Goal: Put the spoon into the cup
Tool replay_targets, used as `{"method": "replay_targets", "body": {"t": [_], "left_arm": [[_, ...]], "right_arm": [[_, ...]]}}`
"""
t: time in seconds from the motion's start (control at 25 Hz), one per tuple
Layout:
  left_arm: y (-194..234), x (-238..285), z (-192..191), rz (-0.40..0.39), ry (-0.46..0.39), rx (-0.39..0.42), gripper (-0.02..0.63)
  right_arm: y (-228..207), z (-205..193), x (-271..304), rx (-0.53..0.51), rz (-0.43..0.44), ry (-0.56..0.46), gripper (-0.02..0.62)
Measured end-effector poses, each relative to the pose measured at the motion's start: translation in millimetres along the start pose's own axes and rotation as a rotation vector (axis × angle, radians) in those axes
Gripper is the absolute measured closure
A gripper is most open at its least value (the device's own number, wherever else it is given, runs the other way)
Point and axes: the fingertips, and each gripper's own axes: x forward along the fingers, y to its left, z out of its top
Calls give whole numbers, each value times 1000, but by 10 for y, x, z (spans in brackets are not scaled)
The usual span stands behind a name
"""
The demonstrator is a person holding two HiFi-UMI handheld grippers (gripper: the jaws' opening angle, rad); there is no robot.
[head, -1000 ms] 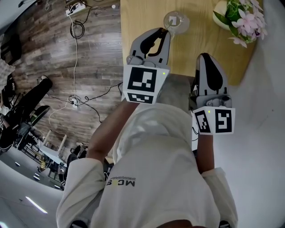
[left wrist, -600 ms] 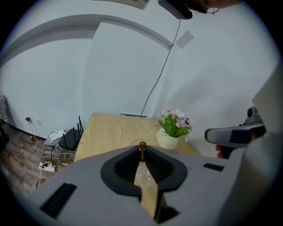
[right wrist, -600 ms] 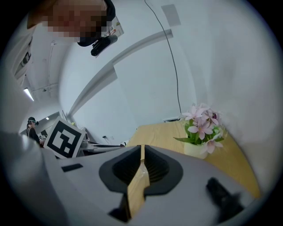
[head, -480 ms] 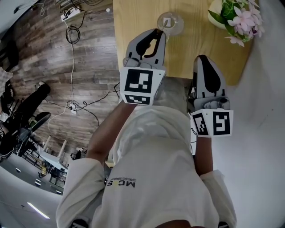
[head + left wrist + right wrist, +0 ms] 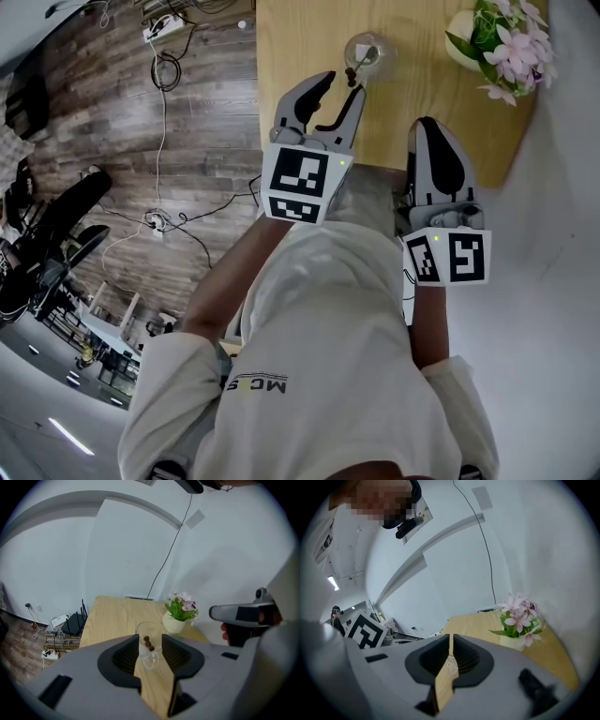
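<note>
left gripper (image 5: 340, 84) — jaws opening, nothing gripped | right gripper (image 5: 430, 122) — jaws together, empty

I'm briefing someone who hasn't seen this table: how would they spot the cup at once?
Start at the light wooden table and find the white pot of pink flowers. Left of it stands the cup: clear glass, with a spoon in it.

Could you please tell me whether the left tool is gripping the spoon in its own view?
No, the left tool's jaws are opening and the spoon stands in the cup, touching neither jaw.
</note>
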Motion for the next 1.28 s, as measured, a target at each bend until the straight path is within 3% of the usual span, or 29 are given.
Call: {"method": "replay_targets", "body": {"t": [0.16,0.28,0.44,1.0,1.28], "left_arm": [[-64,-205,92,13,-19,3,449],[-126,-372,163,20,-22,-9,537],[-196,-584,284,41,-43,-14,575],[-423,-1217,663,82,-139,-31,594],[-424,-1697,989,129,-264,-23,594]], "right_arm": [[44,94,-74,-6,13,-19,555],[90,170,-153,-15,27,-27,555],[134,301,-255,-35,38,-42,555],[167,684,-492,-145,57,-71,555],[373,891,-538,-252,86,-93,555]]}}
